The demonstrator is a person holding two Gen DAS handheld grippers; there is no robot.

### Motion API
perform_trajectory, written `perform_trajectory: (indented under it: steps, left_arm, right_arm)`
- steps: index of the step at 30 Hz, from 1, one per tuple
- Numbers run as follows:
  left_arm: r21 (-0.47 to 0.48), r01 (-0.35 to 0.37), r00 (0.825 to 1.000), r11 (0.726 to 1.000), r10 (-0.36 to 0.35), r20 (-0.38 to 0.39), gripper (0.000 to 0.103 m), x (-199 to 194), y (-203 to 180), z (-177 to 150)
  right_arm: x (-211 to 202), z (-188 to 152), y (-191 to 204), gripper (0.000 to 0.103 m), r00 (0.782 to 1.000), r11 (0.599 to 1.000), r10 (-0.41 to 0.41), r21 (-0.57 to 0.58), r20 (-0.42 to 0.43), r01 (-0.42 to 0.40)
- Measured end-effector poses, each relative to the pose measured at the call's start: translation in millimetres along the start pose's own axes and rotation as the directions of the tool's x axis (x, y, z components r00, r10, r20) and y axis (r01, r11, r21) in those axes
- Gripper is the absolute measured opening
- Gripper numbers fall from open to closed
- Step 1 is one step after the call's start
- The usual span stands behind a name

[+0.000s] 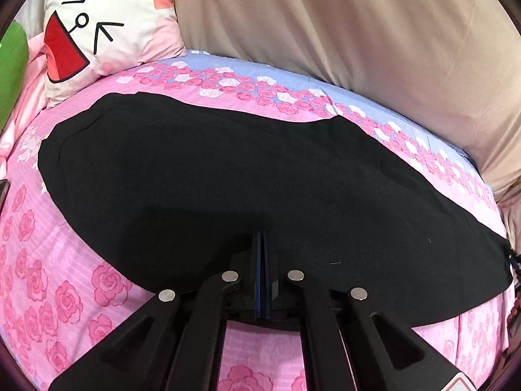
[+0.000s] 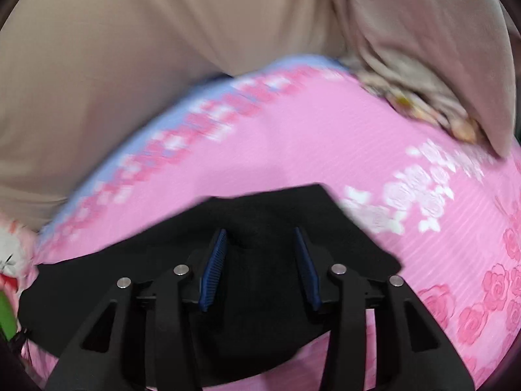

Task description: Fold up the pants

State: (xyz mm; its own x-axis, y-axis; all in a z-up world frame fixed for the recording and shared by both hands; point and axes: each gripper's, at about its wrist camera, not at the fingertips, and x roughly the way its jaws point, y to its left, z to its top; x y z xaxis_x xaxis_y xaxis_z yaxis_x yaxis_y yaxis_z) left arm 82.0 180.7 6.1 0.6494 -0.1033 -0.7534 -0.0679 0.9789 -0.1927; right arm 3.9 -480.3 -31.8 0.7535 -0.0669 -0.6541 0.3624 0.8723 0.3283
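Black pants (image 1: 211, 179) lie spread flat across a pink rose-print bed sheet (image 1: 65, 277), running from near the pillow on the left to the right edge of the left wrist view. My left gripper (image 1: 263, 236) hovers over their near edge, its blue pads pressed together with nothing visible between them. In the blurred right wrist view, one squared end of the pants (image 2: 276, 202) lies on the sheet (image 2: 309, 137). My right gripper (image 2: 260, 231) is open just above that end. Its blue pads (image 2: 213, 270) stand apart, with black cloth showing below the gap.
A white cartoon pillow (image 1: 97, 26) leans at the back left beside a green object (image 1: 11, 65). Beige cloth (image 1: 358, 32) hangs along the far side of the bed, and also fills the top of the right wrist view as beige cloth (image 2: 130, 32). A crumpled floral fabric (image 2: 423, 104) lies at the right.
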Motion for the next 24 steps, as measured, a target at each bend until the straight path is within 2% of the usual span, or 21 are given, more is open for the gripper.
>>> perform_trajectory:
  steps: [1,2,3,5,7,8,11,14,16,19,21,24]
  left_arm:
    - [0.007,-0.007,1.000,1.000,0.007,0.005,0.002,1.0,-0.7,0.2]
    - [0.017,-0.017,1.000,1.000,0.017,0.011,0.002,2.1,-2.1,0.4]
    - [0.022,-0.025,1.000,0.999,0.025,0.014,0.003,3.1,-3.6,0.3]
    - [0.027,-0.037,0.999,0.999,0.036,0.022,0.003,1.9,-5.4,-1.1]
    - [0.036,-0.054,0.998,0.998,0.053,0.033,0.004,0.0,-6.3,-3.7]
    - [0.038,-0.058,0.998,0.998,0.056,0.038,0.004,0.3,-6.4,-4.1]
    - [0.043,-0.067,0.997,0.997,0.065,0.048,0.004,0.7,-8.5,-5.4]
    - [0.052,-0.083,0.995,0.995,0.080,0.059,0.005,-0.9,-11.1,-7.0]
    - [0.058,-0.101,0.993,0.993,0.096,0.073,0.006,-2.4,-13.5,-9.4]
    - [0.077,-0.167,0.981,0.983,0.158,0.111,0.010,-3.9,-20.8,-13.9]
    - [0.091,-0.241,0.962,0.966,0.225,0.157,0.028,-7.9,-27.8,-17.5]
    - [0.092,-0.330,0.923,0.940,0.301,0.238,0.047,-17.4,-35.5,-23.1]
  right_arm:
    - [6.1,-1.6,5.4,0.045,0.999,0.998,-0.035,-0.044,-0.017,0.034]
    - [23.4,-4.4,5.1,0.045,0.990,0.988,-0.127,-0.100,-0.067,0.120]
    - [28.8,-5.2,0.3,0.045,0.987,0.987,-0.136,-0.096,-0.080,0.129]
    - [13.1,-0.4,-4.7,0.045,0.992,0.993,-0.120,-0.026,-0.046,0.119]
    - [-10.0,-1.1,-4.3,0.047,0.999,0.999,-0.037,0.024,0.006,0.037]
    - [-16.1,-4.6,-3.6,0.047,1.000,1.000,-0.019,0.014,0.018,0.018]
    - [8.4,-18.8,-10.7,0.049,0.988,0.991,-0.128,-0.033,-0.091,0.126]
    - [-19.0,-21.5,-12.5,0.050,0.994,0.994,-0.104,0.007,-0.038,0.105]
    - [-30.5,-28.3,-8.8,0.053,0.997,0.997,-0.080,-0.021,-0.019,0.079]
    - [-15.1,-43.5,-12.5,0.059,0.984,0.986,-0.159,-0.067,-0.083,0.154]
    - [-27.3,-41.4,-10.5,0.059,0.983,0.984,-0.174,-0.048,-0.055,0.172]
    - [-47.2,-48.3,1.0,0.059,0.991,0.991,-0.129,-0.044,-0.014,0.129]
